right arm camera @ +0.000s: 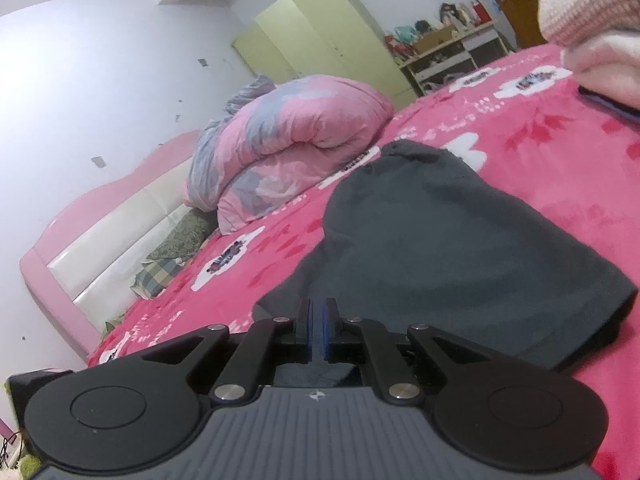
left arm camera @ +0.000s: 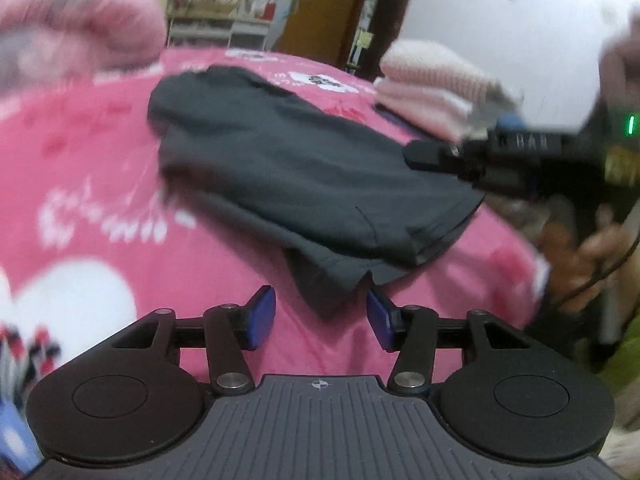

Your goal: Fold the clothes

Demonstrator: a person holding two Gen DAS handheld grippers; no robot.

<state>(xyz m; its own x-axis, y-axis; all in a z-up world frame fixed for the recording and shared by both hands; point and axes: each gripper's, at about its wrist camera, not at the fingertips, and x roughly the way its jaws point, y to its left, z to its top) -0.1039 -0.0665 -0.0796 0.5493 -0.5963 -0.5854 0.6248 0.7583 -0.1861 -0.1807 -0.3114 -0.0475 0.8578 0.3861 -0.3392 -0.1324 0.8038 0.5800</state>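
Left tongs [left arm camera: 321,316] released, dark garment [left arm camera: 304,168] hem just ahead; right tongs [right arm camera: 318,330] clenched on garment's near edge.

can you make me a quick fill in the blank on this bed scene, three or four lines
1. The dark grey garment lies on a ____ bedspread.
2. The left hand-held gripper has its jaws ____, with nothing between the pads.
3. The right hand-held gripper has its jaws ____.
4. The folded knitwear stack past the garment is pale ____.

Missing words: pink; open; shut; pink
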